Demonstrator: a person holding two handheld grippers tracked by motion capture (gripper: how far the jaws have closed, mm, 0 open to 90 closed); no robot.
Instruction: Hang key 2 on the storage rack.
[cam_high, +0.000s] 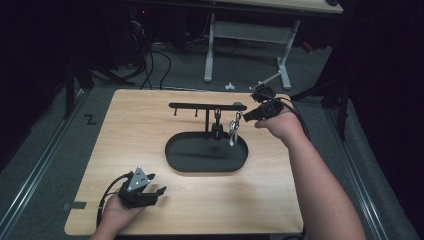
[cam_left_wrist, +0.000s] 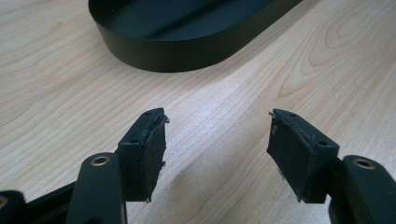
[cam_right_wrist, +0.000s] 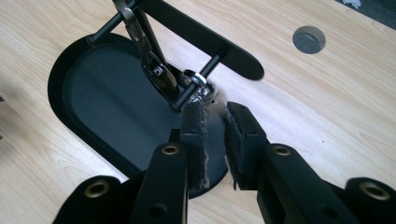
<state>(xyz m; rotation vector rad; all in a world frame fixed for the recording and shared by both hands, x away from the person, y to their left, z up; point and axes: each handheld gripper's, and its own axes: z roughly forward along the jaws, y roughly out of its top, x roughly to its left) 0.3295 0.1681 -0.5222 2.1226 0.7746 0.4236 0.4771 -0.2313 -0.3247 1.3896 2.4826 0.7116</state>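
While hooked, keyring just beyond right claw

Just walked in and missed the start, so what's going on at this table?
A person works a black key rack standing in an oval tray. The right gripper is at the rack's right-hand peg, where a metal keyring hangs; its jaws stand slightly apart with nothing clamped. The left gripper rests open on the wooden table, near the tray.

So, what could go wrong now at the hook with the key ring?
1. The key ring sits near the tip of its peg; a nudge may slip it off.
2. The right gripper, jaws slightly apart, is close beside the ring; pulling back carelessly may snag it and tilt the stand.
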